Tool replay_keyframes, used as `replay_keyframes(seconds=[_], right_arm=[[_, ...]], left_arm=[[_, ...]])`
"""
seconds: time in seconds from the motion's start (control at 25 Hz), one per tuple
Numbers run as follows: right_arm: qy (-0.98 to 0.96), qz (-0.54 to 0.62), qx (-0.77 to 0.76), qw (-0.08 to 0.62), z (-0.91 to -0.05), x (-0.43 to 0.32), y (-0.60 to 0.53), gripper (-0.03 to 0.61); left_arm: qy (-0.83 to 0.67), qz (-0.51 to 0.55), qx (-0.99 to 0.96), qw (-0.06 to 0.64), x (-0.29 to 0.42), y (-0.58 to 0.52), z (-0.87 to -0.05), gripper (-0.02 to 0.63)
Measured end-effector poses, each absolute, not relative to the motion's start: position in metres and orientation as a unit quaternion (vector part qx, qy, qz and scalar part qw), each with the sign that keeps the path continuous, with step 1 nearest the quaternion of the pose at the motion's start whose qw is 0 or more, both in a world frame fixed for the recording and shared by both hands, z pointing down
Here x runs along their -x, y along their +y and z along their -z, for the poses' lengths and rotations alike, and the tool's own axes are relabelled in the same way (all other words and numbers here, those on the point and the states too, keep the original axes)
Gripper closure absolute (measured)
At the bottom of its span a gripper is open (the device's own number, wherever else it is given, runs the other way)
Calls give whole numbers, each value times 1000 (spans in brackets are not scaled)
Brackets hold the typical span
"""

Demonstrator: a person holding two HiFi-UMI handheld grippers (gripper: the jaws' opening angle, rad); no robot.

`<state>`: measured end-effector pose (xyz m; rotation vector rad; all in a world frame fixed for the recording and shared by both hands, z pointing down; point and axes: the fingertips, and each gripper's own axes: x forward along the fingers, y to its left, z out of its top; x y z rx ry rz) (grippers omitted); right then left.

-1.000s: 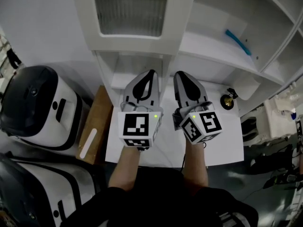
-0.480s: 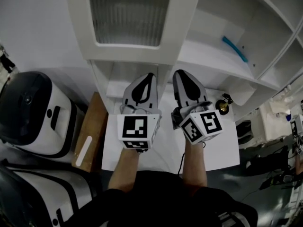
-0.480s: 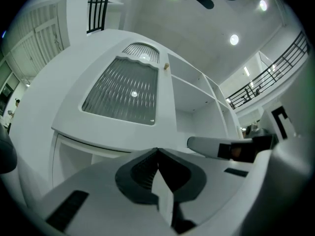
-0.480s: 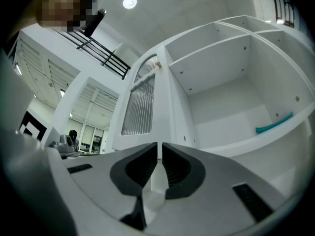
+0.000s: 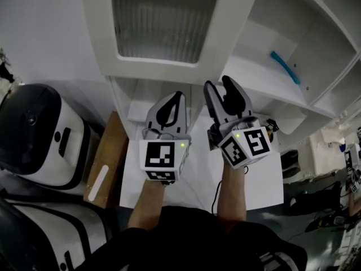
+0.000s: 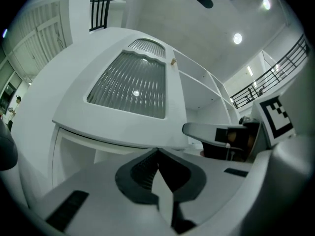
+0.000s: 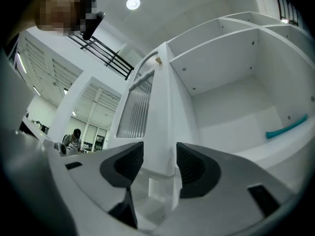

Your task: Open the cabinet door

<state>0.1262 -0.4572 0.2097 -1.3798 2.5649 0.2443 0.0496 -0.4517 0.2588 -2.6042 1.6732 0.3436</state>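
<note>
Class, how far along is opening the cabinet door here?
Done: the door stands ajar, shelves showing beside it. In hand: the right gripper is opening its jaws astride the door's edge, not yet gripping. The left gripper is shut, empty. Left: probably swing it wider.

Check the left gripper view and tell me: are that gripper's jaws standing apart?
No, the left gripper has its jaws closed together at the tips, with nothing between them.
</note>
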Motion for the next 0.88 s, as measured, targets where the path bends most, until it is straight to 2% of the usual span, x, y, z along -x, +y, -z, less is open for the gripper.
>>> replay_keyframes(seconds=[0.28,0.88], right_arm=[[880,-80,454,113,-205,-117,-468,337],[884,-62,444,132,-206,-120,-470,345]], left_arm=[[543,-110,833,10,-42,-463,-262,600],[563,-108,819,2,-20,-470,-273,601]])
